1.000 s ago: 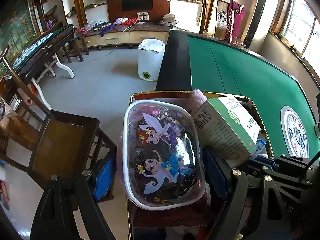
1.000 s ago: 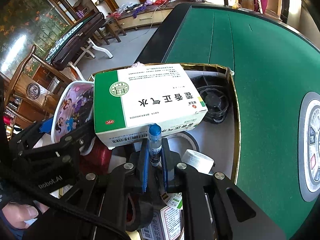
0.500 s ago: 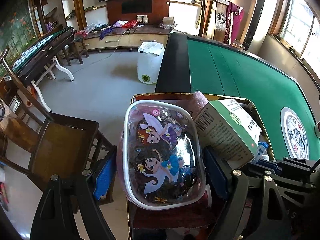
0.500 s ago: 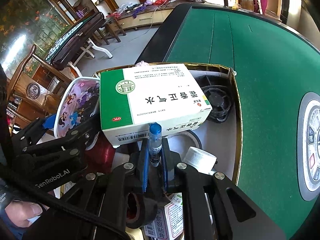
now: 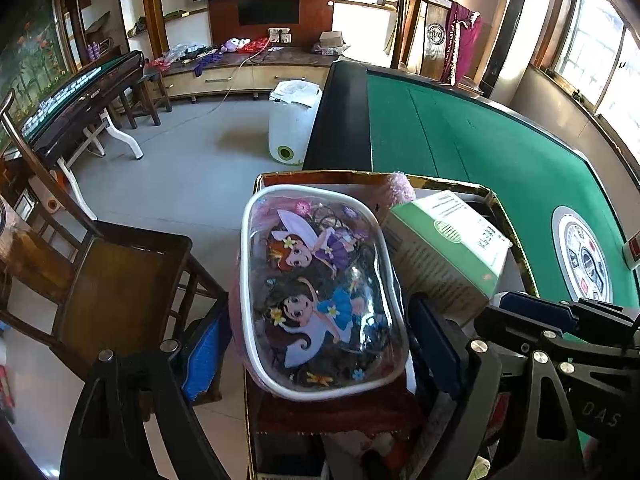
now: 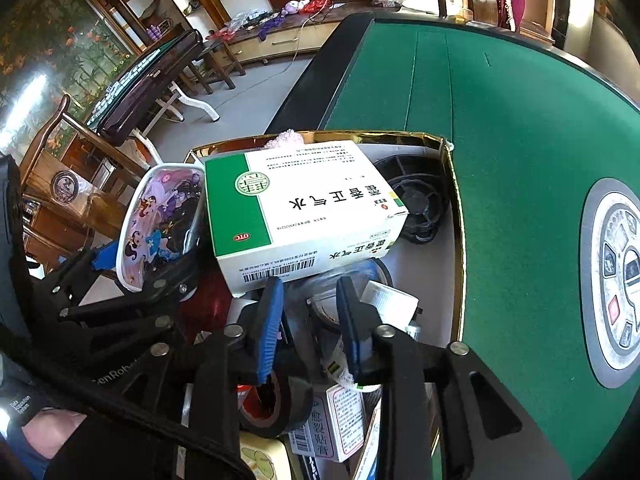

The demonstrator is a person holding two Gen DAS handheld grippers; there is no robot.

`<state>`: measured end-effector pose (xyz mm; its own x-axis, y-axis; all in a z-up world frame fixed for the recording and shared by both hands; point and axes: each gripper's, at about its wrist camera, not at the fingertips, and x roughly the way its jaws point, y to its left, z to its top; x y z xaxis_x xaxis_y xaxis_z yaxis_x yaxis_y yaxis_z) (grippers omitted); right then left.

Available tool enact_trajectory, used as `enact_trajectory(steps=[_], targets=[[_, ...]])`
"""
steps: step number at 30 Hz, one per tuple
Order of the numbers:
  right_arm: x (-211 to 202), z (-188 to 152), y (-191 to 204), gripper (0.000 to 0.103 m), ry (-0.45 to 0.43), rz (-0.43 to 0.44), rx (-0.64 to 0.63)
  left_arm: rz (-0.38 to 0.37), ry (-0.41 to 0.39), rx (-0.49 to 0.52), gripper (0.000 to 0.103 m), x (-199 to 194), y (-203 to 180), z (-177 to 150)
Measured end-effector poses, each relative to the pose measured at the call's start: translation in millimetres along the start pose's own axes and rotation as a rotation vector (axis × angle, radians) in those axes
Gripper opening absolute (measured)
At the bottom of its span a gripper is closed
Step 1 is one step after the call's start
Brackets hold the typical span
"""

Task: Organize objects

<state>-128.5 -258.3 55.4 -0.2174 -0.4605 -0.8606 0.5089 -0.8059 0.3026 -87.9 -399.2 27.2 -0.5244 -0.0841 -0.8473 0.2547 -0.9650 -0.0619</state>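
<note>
Gold-rimmed cardboard box (image 6: pixel 456 216) on the green table (image 6: pixel 520 120), crowded: green-and-white medicine carton (image 6: pixel 304 208) on top, black round part (image 6: pixel 420 204) behind it, black tape roll (image 6: pixel 276 408) and small white boxes (image 6: pixel 336 424) nearer. Left gripper (image 5: pixel 316 344) spread wide around the cartoon pouch (image 5: pixel 320 300), pad contact unclear. Right gripper (image 6: pixel 310 312) opening, nothing pinched.

Right hand-held gripper (image 6: pixel 310 312), jaws opening, empty, just below green-and-white medicine box (image 6: pixel 304 212) in gold-rimmed box (image 6: pixel 454 184).
</note>
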Motion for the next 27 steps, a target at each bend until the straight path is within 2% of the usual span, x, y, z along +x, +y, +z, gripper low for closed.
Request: enact_trajectory(steps=[2, 5, 12, 14, 16, 21, 27], targets=[[-3, -2, 1, 0.037, -0.004, -0.004, 0.000, 0.001, -0.001, -0.003, 0.083, -3, 0, -2], [-8, -6, 3, 0.042, -0.014, -0.009, -0.002, 0.005, 0.007, 0.007, 0.085, -7, -1, -5], [-25, -20, 3, 0.061, -0.032, 0.000, 0.007, 0.012, -0.030, -0.001, 0.085, -25, -6, -14], [-32, -25, 3, 0.078, -0.043, 0.012, 0.012, 0.013, -0.052, -0.002, 0.085, -34, -8, -18], [-40, -29, 3, 0.082, -0.054, 0.009, 0.010, 0.020, -0.071, 0.003, 0.085, -43, -12, -24], [-61, -45, 7, 0.083, -0.067, 0.015, -0.029, 0.043, -0.121, 0.001, 0.085, -70, -23, -43], [-98, -68, 8, 0.091, -0.144, 0.037, -0.121, 0.096, -0.163, -0.006, 0.085, -104, -43, -68]])
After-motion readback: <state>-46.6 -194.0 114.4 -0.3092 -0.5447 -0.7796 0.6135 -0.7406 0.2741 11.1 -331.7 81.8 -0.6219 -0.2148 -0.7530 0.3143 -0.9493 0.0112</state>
